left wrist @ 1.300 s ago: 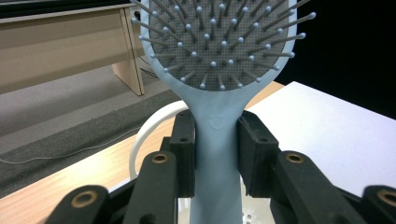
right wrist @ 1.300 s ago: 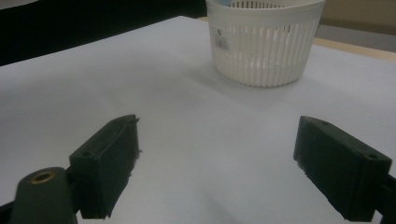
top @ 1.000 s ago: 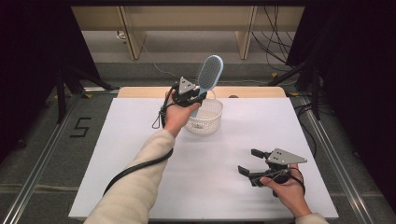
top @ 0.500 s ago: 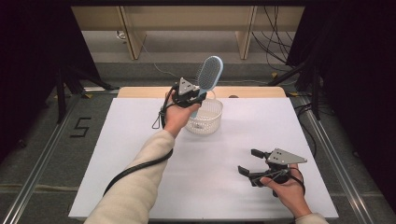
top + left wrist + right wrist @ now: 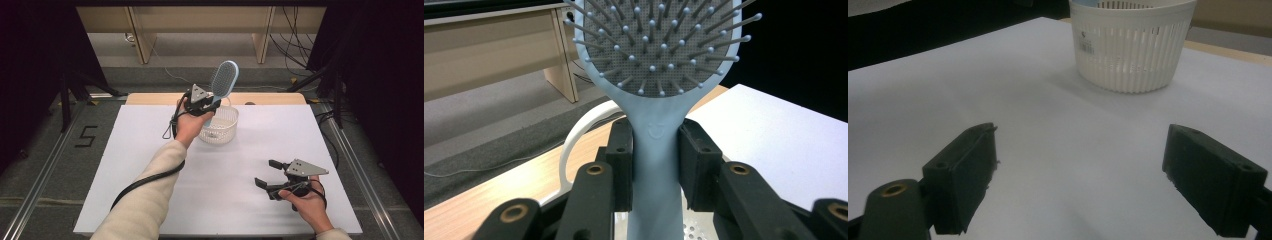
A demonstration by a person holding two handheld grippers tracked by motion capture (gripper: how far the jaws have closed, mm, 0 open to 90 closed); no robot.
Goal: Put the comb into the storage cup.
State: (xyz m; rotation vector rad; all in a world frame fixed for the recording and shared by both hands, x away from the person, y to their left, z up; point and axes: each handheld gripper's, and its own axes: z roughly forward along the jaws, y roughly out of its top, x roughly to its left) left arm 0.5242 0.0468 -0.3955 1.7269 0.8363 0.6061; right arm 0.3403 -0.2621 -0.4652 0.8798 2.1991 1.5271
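My left arm reaches far out, forearm stretched toward the far middle of the table, and my left hand (image 5: 186, 122) holds the left gripper (image 5: 209, 104) raised there. Its jaws are clamped on the handle of a pale blue hairbrush (image 5: 659, 65), one pad on each side, brush head up. My right hand (image 5: 306, 202) rests low at the near right, and the right gripper (image 5: 264, 172) points left with jaws spread wide, nothing between them.
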